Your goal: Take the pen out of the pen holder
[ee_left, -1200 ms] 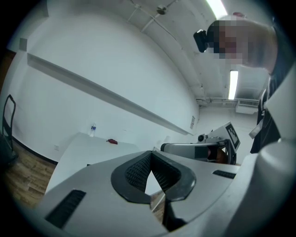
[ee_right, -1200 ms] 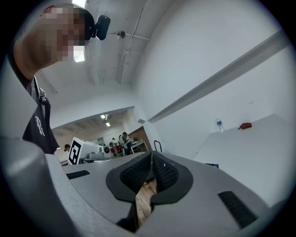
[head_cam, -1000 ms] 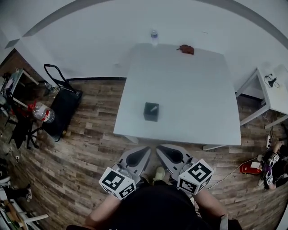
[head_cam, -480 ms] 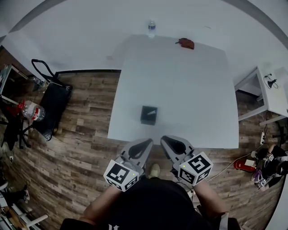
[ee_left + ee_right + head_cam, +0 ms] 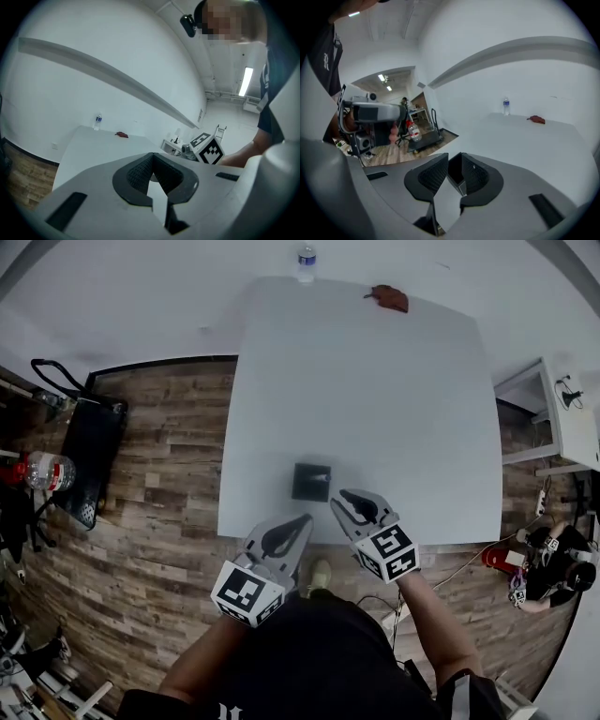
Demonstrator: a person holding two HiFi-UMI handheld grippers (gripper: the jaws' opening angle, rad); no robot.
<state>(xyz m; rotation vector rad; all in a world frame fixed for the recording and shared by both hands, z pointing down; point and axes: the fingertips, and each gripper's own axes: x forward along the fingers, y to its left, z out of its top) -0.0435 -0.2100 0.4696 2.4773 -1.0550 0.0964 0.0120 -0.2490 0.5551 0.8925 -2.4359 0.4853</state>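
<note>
On the wooden floor (image 5: 159, 521) at the far left lie a plastic bottle with a red cap (image 5: 42, 470) and a black bag (image 5: 86, 448). To their right stands the white table (image 5: 394, 409), with a water bottle (image 5: 307, 256) upright at its far edge. The dark square pen holder (image 5: 310, 482) sits near the table's near edge, towards its left side. A pale sliver at its top looks to be the pen (image 5: 321, 478), though it is too small to make out well. The left gripper (image 5: 306, 519) hangs just off the near edge, below the holder and apart from it, its jaw tips pressed together with nothing between them. The right gripper (image 5: 338, 502) is over the table just right of the holder, its jaws a little apart, with the holder's dark corner showing through the gap. A small red-brown object (image 5: 388, 298) lies at the far edge, and a white side table (image 5: 561, 423) stands at the right.
</note>
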